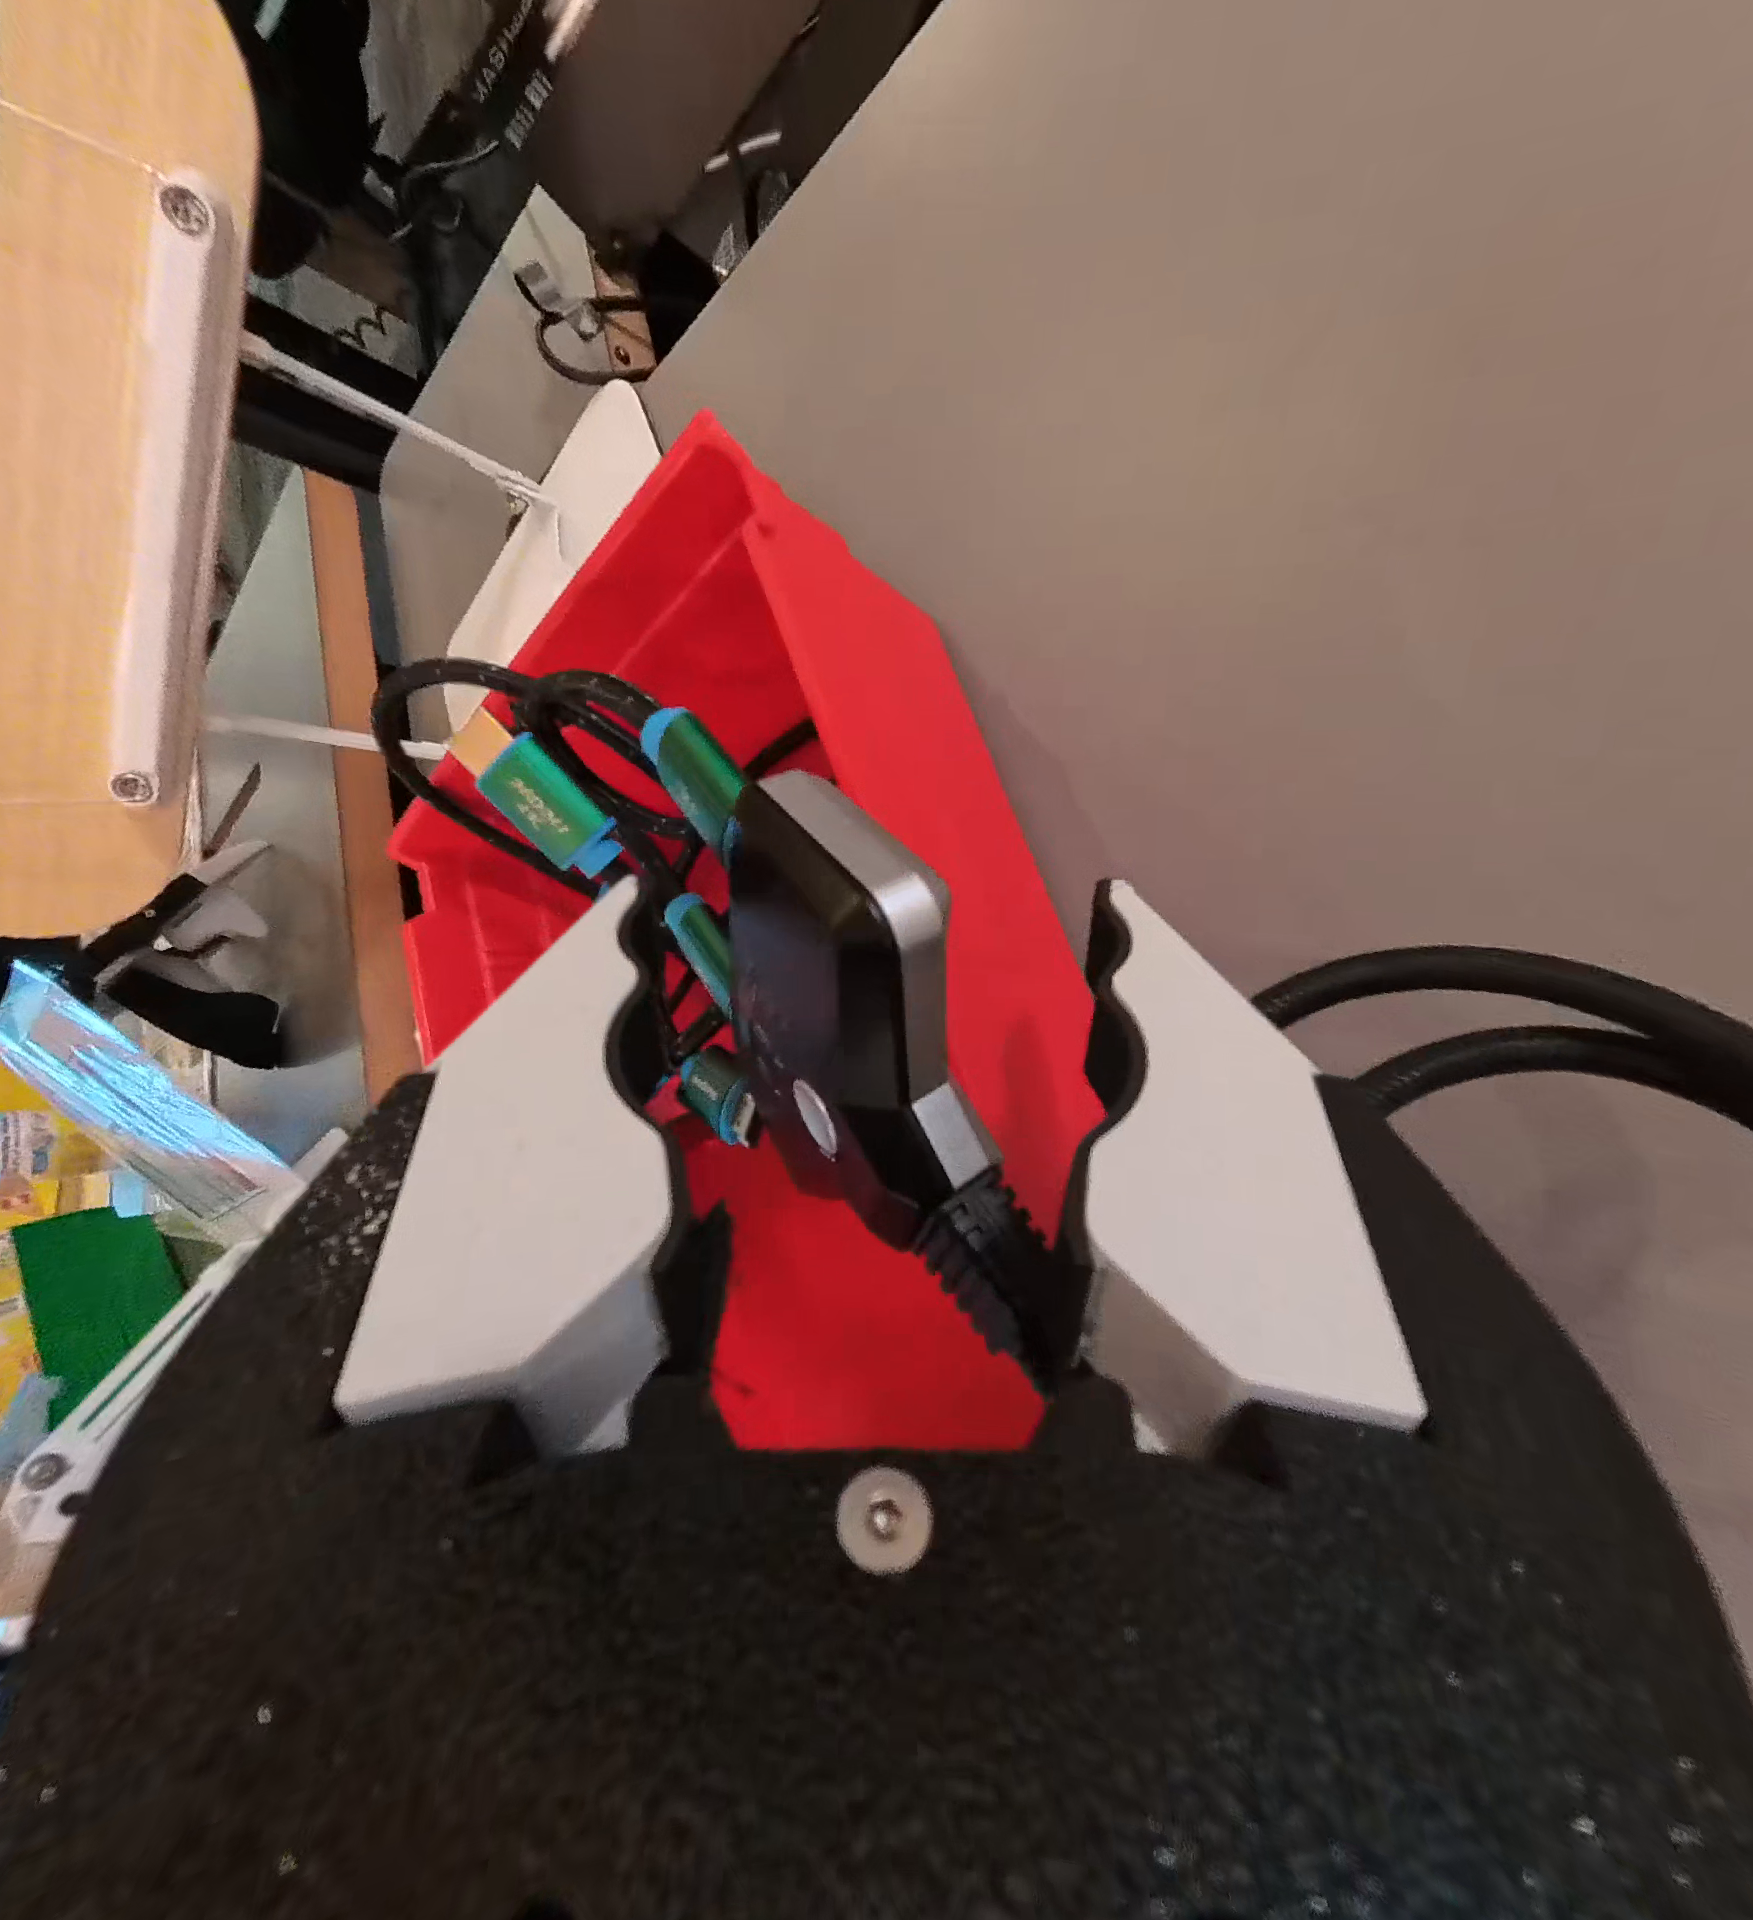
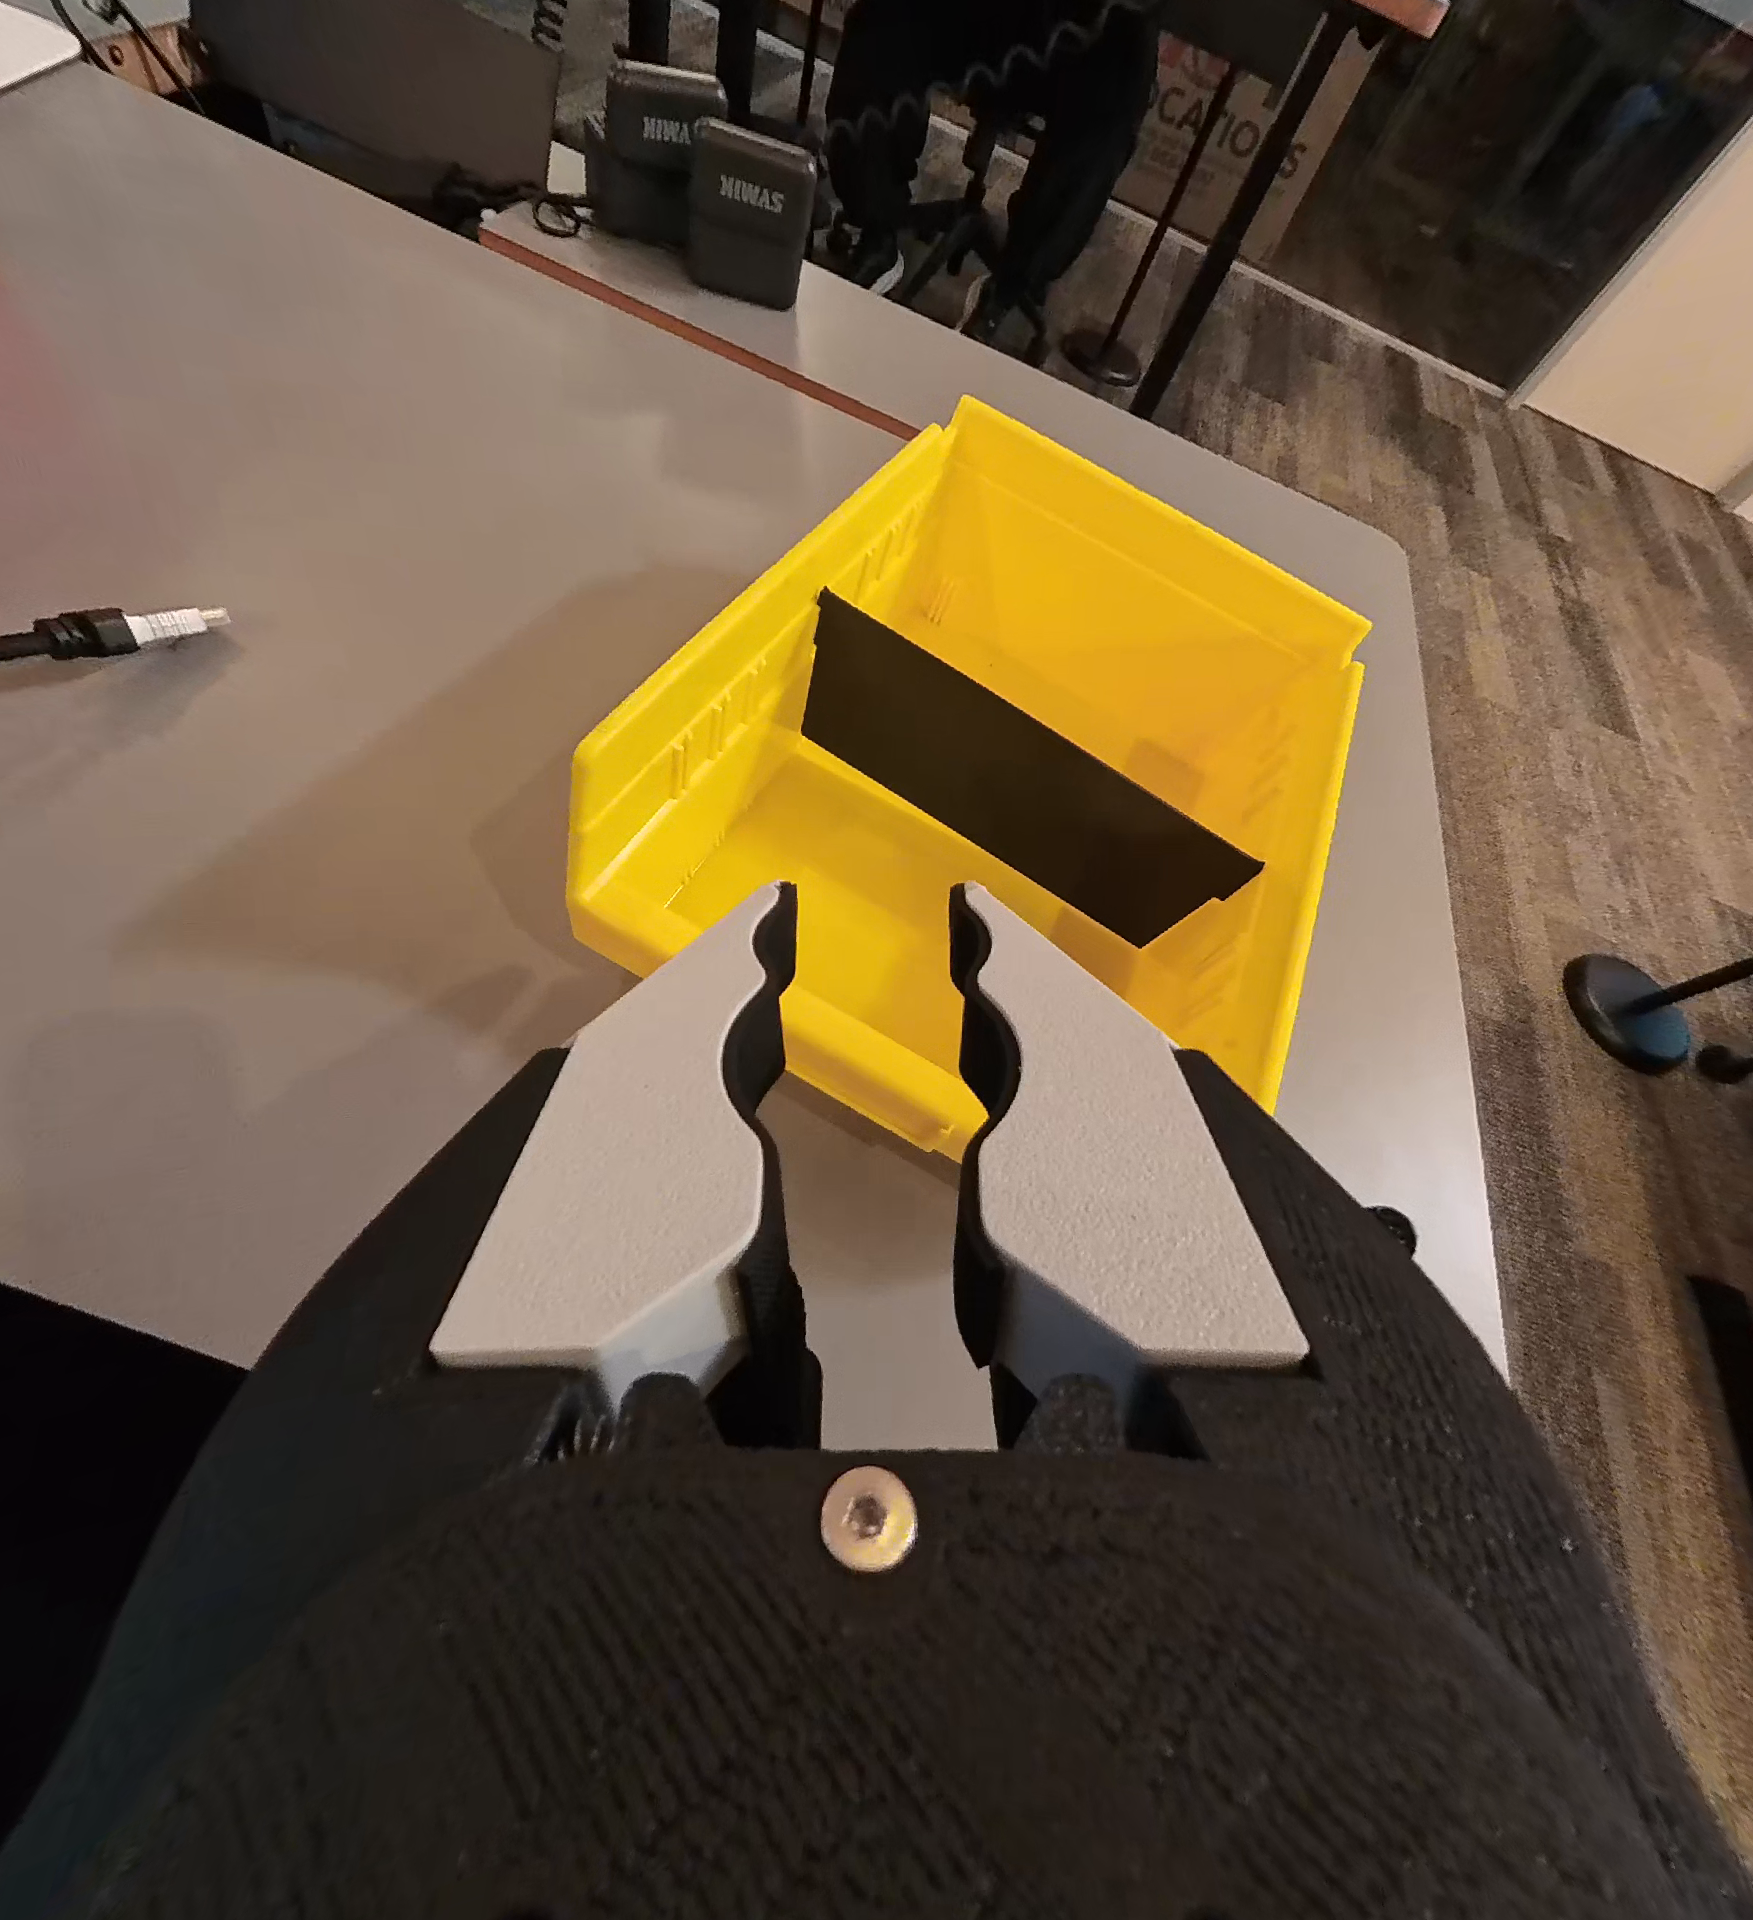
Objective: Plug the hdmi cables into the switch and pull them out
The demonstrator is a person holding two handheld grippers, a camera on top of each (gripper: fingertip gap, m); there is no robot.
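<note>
Your grey worktop (image 2: 280,468) carries a red plastic bin (image 1: 851,644) holding the dark grey metal HDMI switch (image 1: 830,935), seemingly with 2 green-shelled plugs seated. It lies lengthwise between your left gripper (image 1: 867,925), jaws wide. Your right gripper (image 2: 872,894), jaws narrowly parted and empty, hovers over the yellow plastic bin (image 2: 643,790).

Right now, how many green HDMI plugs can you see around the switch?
4. One loose plug lies left of the switch over the red bin; three sit along its left edge. Others may be hidden behind it.
</note>
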